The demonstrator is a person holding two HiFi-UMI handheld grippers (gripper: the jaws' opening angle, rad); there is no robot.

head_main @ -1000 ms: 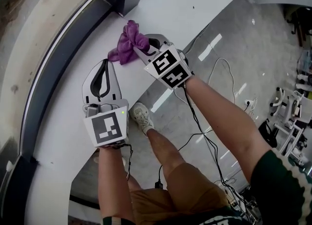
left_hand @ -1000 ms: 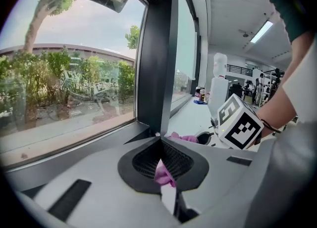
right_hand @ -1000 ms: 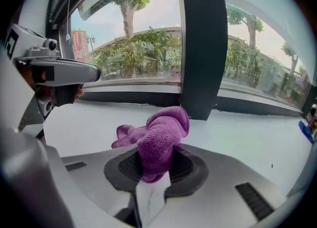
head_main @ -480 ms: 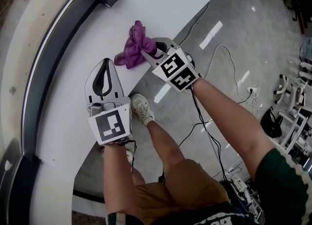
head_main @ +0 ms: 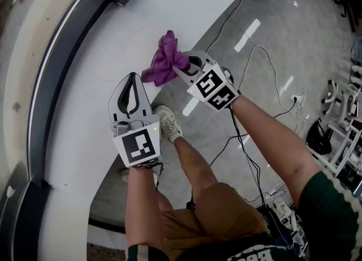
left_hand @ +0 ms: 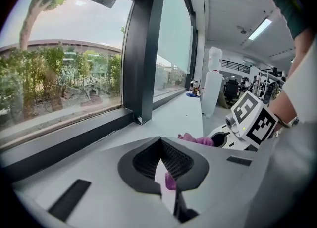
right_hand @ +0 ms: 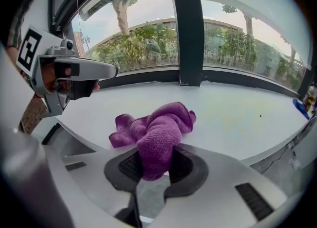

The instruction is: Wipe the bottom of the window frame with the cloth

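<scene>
The cloth (right_hand: 158, 130) is purple microfibre, bunched at the near edge of the white sill (head_main: 113, 33) and well apart from the dark frame (head_main: 56, 73) on the far left. The right gripper (head_main: 184, 68) has its fingers pinched on one thick fold, and the rest drapes forward on the sill. The left gripper (head_main: 132, 81) is over the sill just to the left, its fingers closed together on nothing. The cloth looks light, limp and easy to drag. A thin fold could slip free, so a hold deep in the bunch seems soundest, leaving a pad of fabric ahead of the tips.
</scene>
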